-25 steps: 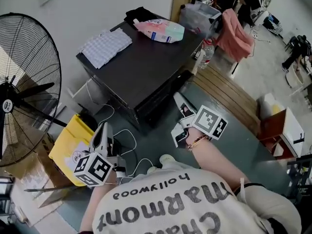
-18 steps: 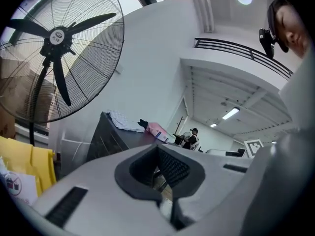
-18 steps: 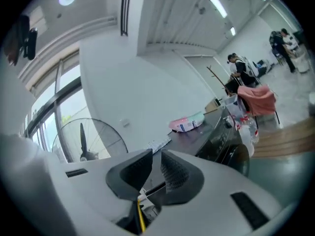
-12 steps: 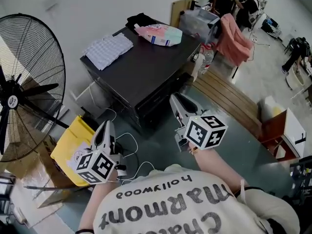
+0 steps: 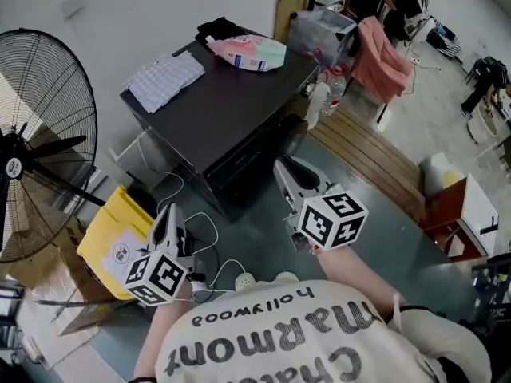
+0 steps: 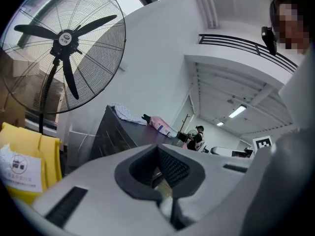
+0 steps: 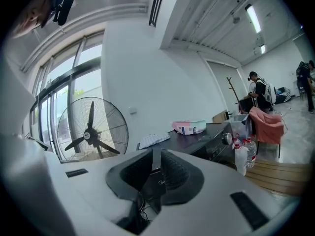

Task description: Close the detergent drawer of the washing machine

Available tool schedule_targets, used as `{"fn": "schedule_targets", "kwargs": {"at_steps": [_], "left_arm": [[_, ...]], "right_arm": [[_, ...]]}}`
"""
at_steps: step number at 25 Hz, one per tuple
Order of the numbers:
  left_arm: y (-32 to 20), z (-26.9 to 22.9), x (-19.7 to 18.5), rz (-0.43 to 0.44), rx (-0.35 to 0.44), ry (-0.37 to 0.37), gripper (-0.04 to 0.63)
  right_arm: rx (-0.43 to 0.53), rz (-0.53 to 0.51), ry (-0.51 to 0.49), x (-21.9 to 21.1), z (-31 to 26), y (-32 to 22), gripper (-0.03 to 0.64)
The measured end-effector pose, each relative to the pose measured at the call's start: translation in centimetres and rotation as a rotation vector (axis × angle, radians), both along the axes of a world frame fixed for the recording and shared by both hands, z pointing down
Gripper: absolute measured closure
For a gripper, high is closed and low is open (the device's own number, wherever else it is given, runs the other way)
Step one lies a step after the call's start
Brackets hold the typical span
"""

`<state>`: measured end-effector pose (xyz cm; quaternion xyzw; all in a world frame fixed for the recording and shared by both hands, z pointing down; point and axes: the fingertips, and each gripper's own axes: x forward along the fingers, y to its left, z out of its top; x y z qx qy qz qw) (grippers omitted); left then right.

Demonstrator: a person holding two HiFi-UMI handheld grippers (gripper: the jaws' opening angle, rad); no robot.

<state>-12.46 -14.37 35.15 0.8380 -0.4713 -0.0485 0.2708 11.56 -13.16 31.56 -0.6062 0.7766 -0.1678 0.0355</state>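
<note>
**Both grippers short of the washer; drawer state not readable**

Nearest: left gripper (image 5: 166,214) held low by the yellow bin (image 5: 112,230), over loose cables on the floor. Its fingers (image 6: 170,166) are pressed together at the tips, nothing between them.

Right gripper (image 5: 286,170) is held higher and pointed at the front of the washer (image 5: 215,110), near it but not touching. Fingers (image 7: 172,171) are closed to a thin slit and empty; only the dark front panel shows through.

The detergent drawer would sit on that front. No view shows it clearly, so I can't say whether it stands out or sits flush.

Judgement: this fits a reach toward an open drawer or a gripper just off a shut one.

Beyond: cloth (image 5: 166,78) and pink pack (image 5: 243,52) on the washer; fan (image 5: 32,142) to the left.
</note>
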Motion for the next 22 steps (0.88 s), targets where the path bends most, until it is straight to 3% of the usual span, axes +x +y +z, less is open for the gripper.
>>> {"fn": "schedule_targets", "kwargs": {"at_steps": [12, 22], "left_arm": [[2.5, 1.6, 3.2, -0.053, -0.058, -0.001, 0.588], [3.9, 2.7, 3.4, -0.086, -0.09, -0.008, 0.588]], "right_arm": [[-0.064, -0.051, 0.033, 3.4, 2.3, 1.3, 0.546], [-0.107, -0.083, 0.039, 3.9, 4.5, 1.6, 0.549]]}}
